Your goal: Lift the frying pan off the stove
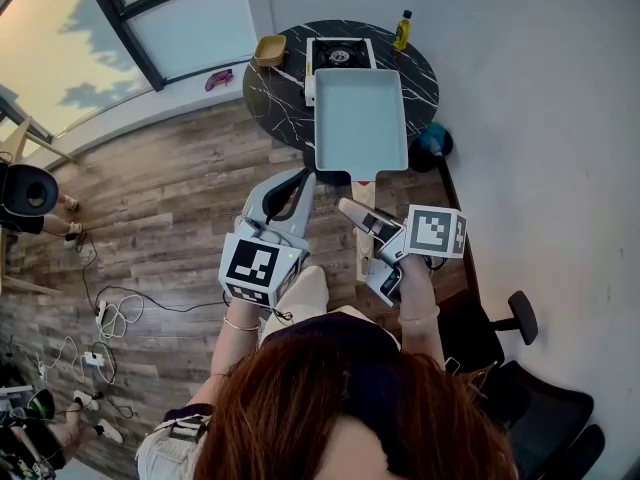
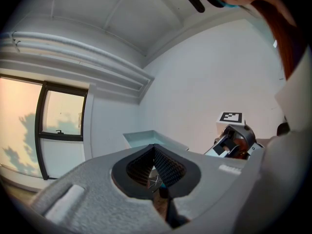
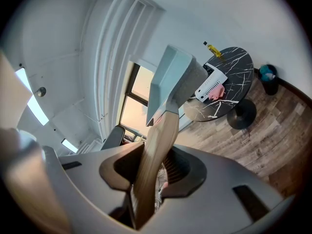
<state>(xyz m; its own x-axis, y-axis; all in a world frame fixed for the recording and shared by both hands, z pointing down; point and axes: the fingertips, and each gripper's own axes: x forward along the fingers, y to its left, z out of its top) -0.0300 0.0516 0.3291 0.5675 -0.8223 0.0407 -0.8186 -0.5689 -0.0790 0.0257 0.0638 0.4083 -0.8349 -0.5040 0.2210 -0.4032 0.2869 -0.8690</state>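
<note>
A pale blue-green rectangular frying pan (image 1: 360, 118) hangs in the air above the floor, in front of the table. Its wooden handle (image 1: 363, 253) points back toward me, and my right gripper (image 1: 352, 209) is shut on it. In the right gripper view the handle (image 3: 157, 145) runs up between the jaws to the pan (image 3: 170, 79). The white gas stove (image 1: 340, 56) stands bare on the round black marble table (image 1: 275, 103). My left gripper (image 1: 303, 176) is shut on nothing, its tip just beside the pan's near left corner. The left gripper view shows the pan's rim (image 2: 146, 138).
A yellow bowl (image 1: 268, 50) and an oil bottle (image 1: 402, 30) stand on the table by the stove. A teal bin (image 1: 435, 140) sits on the floor at the table's right. An office chair (image 1: 530, 388) is at my right, cables (image 1: 110, 318) at my left.
</note>
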